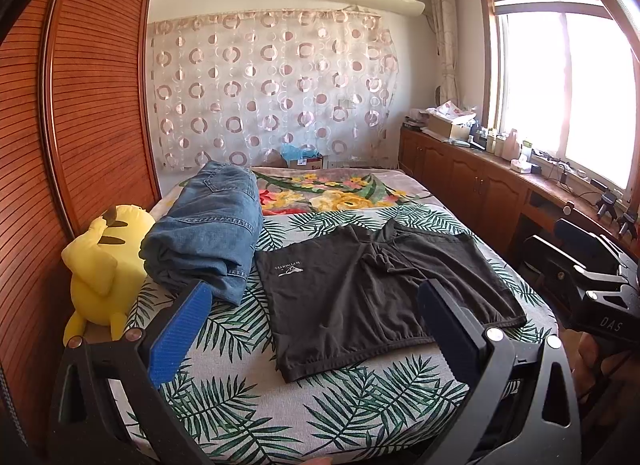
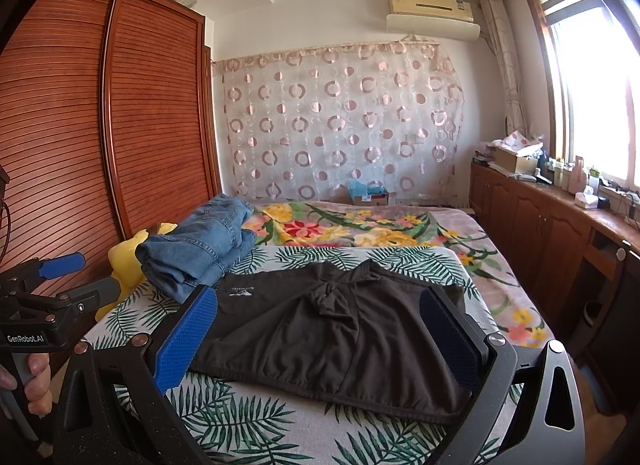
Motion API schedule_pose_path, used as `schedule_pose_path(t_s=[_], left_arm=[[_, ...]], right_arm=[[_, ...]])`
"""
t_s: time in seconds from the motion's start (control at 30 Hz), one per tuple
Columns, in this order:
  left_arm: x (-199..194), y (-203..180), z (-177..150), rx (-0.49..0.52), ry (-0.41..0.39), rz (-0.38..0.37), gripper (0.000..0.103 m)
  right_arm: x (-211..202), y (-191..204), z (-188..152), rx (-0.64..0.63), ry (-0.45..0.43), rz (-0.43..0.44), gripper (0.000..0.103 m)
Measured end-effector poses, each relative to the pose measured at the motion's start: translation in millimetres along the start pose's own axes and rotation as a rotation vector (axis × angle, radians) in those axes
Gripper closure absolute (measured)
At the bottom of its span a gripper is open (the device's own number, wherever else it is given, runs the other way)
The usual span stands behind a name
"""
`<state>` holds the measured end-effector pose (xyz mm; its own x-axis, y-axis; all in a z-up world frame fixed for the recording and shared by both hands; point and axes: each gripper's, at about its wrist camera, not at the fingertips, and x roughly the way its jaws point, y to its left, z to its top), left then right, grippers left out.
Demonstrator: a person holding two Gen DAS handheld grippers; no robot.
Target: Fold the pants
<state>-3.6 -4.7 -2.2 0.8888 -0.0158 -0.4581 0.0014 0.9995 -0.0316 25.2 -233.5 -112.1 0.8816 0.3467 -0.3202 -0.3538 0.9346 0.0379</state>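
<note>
We hold both grippers above the near edge of the bed [image 1: 248, 405], left gripper [image 1: 316, 329] and right gripper [image 2: 320, 337] each spread wide and empty, likely lining up for a first grasp. The shorts [image 2: 336, 329] lie flat just ahead of them, untouched, waistband nearest, legs pointing away, spread out ready for folding. Beyond, to the left, jeans [image 1: 208, 233] sit already folded beside a yellow plush [image 1: 100, 265].
</note>
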Motion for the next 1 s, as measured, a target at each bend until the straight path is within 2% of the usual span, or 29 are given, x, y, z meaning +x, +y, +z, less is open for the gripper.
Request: schedule_pose_path(t_s=[1.0], left_arm=[[-1.4, -2.3, 1.3, 0.003, -0.005, -0.002, 0.0]], right_arm=[[0.0, -1.3, -1.1, 0.01, -0.004, -0.006, 0.002]])
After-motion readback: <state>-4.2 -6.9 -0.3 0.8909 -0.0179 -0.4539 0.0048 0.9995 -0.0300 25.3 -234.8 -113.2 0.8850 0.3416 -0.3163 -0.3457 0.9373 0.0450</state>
